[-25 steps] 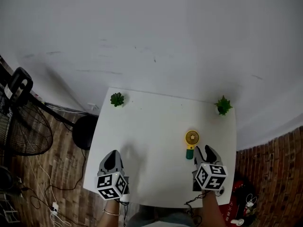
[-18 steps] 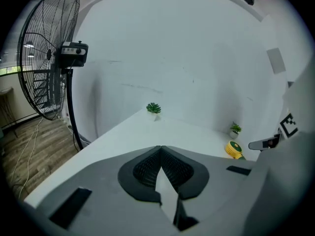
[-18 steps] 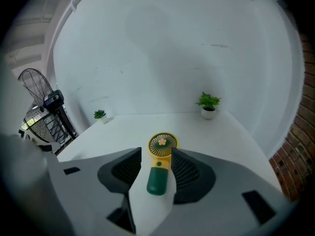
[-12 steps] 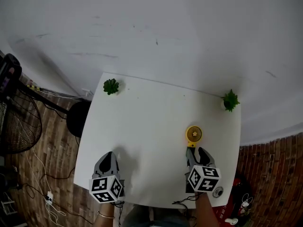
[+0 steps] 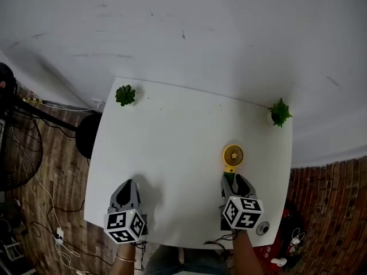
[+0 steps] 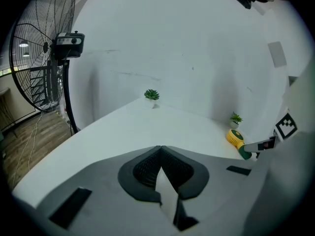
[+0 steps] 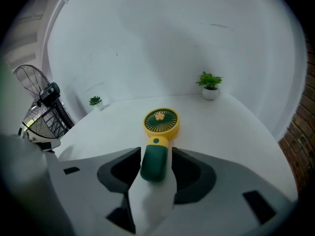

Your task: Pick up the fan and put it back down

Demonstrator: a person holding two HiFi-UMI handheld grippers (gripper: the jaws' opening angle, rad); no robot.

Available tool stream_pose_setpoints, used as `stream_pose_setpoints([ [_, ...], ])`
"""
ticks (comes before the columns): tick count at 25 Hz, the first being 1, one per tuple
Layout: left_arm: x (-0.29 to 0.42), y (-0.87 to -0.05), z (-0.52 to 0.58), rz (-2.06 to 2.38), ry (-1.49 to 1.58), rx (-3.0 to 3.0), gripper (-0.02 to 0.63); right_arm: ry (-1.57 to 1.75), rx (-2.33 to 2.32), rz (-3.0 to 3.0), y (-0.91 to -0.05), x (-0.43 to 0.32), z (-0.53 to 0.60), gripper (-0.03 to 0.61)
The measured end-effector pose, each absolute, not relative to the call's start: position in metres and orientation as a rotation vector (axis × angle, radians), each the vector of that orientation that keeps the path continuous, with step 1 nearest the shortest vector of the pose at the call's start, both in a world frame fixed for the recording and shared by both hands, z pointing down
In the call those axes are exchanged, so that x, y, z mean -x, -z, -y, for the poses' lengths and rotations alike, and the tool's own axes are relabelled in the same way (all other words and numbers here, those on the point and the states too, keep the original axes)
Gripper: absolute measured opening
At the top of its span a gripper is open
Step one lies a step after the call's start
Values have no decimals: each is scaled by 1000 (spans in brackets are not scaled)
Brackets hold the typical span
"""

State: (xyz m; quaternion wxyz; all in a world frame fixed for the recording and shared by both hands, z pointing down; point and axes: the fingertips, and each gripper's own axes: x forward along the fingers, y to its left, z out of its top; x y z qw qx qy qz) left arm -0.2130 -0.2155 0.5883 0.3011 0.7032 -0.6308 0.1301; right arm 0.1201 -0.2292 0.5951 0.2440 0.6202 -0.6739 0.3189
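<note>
Moved: right gripper [image 7: 155, 157] advanced over small yellow-and-green plastic hand fan [image 7: 160, 122] | fan flat on white surface [image 5: 172, 148], handle between narrowly parted fingers | left gripper [image 6: 160, 149] fingers together, empty | likely light, rigid, smooth; take the handle

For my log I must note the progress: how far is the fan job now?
Done: the right claw is at the fan, jaws either side of its green handle, a small gap showing. In hand: closing that grip. Left: lifting the fan, which lies on the table, and setting it down. The left claw is shut and empty.
</note>
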Motion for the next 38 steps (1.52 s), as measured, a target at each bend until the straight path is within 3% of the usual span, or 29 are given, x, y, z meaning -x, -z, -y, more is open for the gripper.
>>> stream_pose_setpoints([
  [38,207,-600,242,1645,-368,-1850,12,-860,-1683,1730,-613,-122,258,186],
])
